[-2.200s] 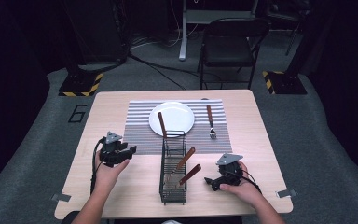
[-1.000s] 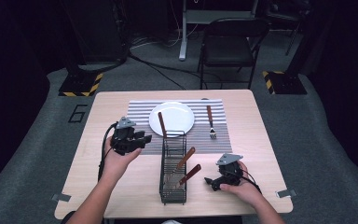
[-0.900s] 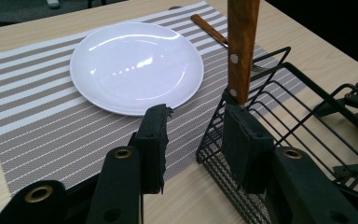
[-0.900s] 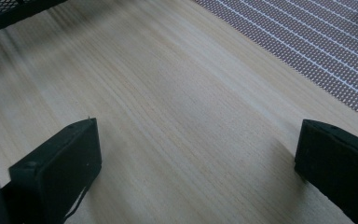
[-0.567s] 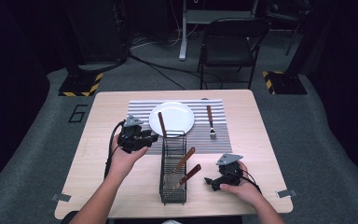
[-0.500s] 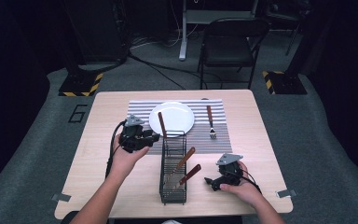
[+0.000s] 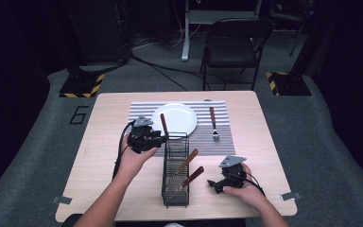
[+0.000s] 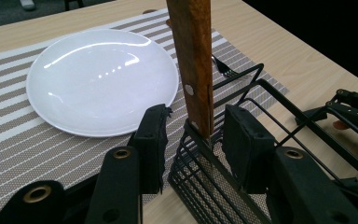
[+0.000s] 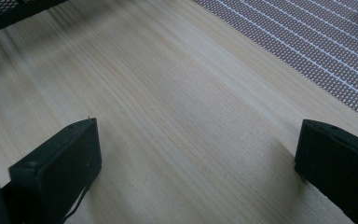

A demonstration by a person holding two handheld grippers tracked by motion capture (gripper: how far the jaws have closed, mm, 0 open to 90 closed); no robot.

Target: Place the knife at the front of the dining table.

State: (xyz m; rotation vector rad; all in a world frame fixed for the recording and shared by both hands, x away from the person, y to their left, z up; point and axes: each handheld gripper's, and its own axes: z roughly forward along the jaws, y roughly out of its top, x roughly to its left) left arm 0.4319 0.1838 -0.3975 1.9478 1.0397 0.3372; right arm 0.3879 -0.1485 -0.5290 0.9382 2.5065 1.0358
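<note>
A black wire caddy (image 7: 176, 177) stands mid-table, and a wooden-handled utensil (image 7: 163, 124) rises upright from its far end. My left gripper (image 7: 159, 139) has come in from the left at that end. In the left gripper view the handle (image 8: 193, 56) stands between the jaws of my left gripper (image 8: 193, 135), with a gap on each side, so the gripper is open. Two more wooden-handled utensils (image 7: 186, 163) lean inside the caddy. My right gripper (image 7: 213, 184) rests on the table right of the caddy, and the right gripper view shows it (image 9: 196, 158) wide open over bare wood.
A white plate (image 7: 175, 118) lies on a striped placemat (image 7: 203, 139), with a wooden-handled fork (image 7: 213, 123) to its right. A folding chair (image 7: 236, 47) stands beyond the table's far edge.
My left gripper has moved right and slightly away from me, from the table's left side to the caddy's far end beside the upright handle. The right gripper has stayed put.
</note>
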